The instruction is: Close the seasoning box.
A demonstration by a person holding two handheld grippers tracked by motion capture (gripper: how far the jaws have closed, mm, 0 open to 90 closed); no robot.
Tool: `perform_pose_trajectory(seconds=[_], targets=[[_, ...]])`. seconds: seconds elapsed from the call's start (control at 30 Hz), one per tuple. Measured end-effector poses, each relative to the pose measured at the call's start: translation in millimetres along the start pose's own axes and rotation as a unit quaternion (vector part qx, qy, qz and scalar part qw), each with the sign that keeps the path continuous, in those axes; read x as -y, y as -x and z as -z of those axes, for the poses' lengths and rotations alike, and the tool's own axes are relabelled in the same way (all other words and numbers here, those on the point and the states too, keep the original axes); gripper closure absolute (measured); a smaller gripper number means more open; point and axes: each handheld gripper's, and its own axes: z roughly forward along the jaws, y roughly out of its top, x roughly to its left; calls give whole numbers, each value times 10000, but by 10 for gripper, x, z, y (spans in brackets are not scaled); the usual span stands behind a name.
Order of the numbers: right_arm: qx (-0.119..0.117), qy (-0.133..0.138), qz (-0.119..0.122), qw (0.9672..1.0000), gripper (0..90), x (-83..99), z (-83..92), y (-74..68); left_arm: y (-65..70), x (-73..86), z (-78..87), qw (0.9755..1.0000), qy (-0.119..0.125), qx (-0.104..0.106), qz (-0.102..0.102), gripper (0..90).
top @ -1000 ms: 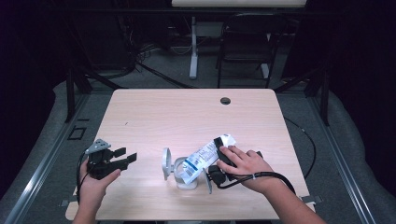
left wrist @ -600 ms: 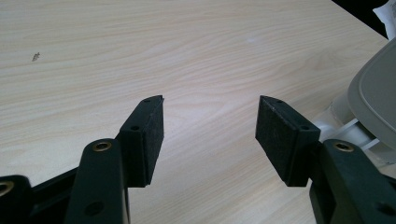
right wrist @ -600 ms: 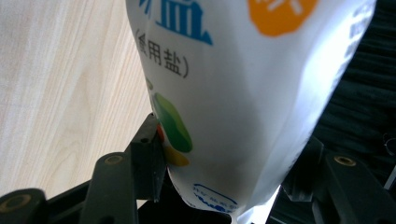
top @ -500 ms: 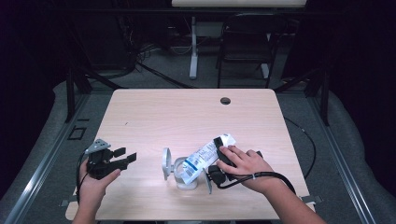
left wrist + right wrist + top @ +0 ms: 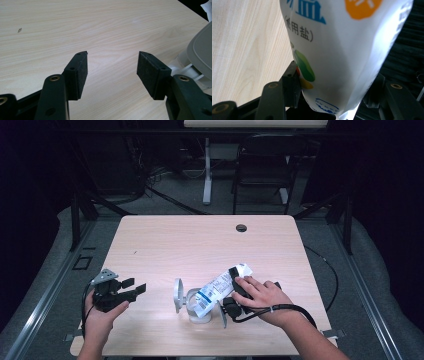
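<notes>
Dark surroundings frame a pale wooden counter [image 5: 165, 245], with chair and stand legs on the floor behind it. From the high view, the right hand-held gripper [image 5: 235, 292] holds a white salt bag [image 5: 217, 290] tilted down toward a clear jar [image 5: 197, 307] near the counter's front edge, beside a grey round lid [image 5: 177, 295] standing on edge. The left hand-held gripper [image 5: 132, 287] waits well apart to the left, holding nothing.

From the left gripper view, its jaws stand apart over bare wood, the grey lid [image 5: 200, 52] at the right edge.

From the right gripper view, the jaws are clamped on the bottom end of the salt bag [image 5: 342, 50].

Judging from this, the bag is grasped and tipped at the jar; whether salt is flowing cannot be told. Emptying, setting the bag down and closing the jar seem left.
</notes>
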Motion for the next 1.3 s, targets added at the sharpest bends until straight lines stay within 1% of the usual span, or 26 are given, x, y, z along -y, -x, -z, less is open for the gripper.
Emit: perform_pose_trajectory(seconds=[0.63,0.7,0.77,0.8,0.83,0.93,1.07,1.1,1.3], targets=[[10,8,35,10000,436,-1,-2,3,-4,1,2,10000,34,-23,11,423],[3,6,29,10000,437,-2,-3,1,-8,-1,9,10000,-15,-6,4,423],[1,5,27,10000,437,-2,-2,2,-9,-2,10,10000,-13,-5,3,423],[9,-68,96,9999,438,-8,12,13,-6,-1,9,10000,21,-15,8,423],[11,-73,102,9999,438,-9,14,14,-6,-1,10,10000,26,-17,7,423],[11,-33,76,10000,438,-6,8,9,-5,0,10,10000,45,-36,18,423],[6,-56,94,9999,439,-8,12,13,-6,1,8,10000,43,-34,25,423],[1,-39,82,10000,439,-7,10,12,-9,-1,12,10000,-12,-1,10,422],[-10,-43,81,10000,440,-5,15,13,-3,2,3,10000,35,-14,14,423]])
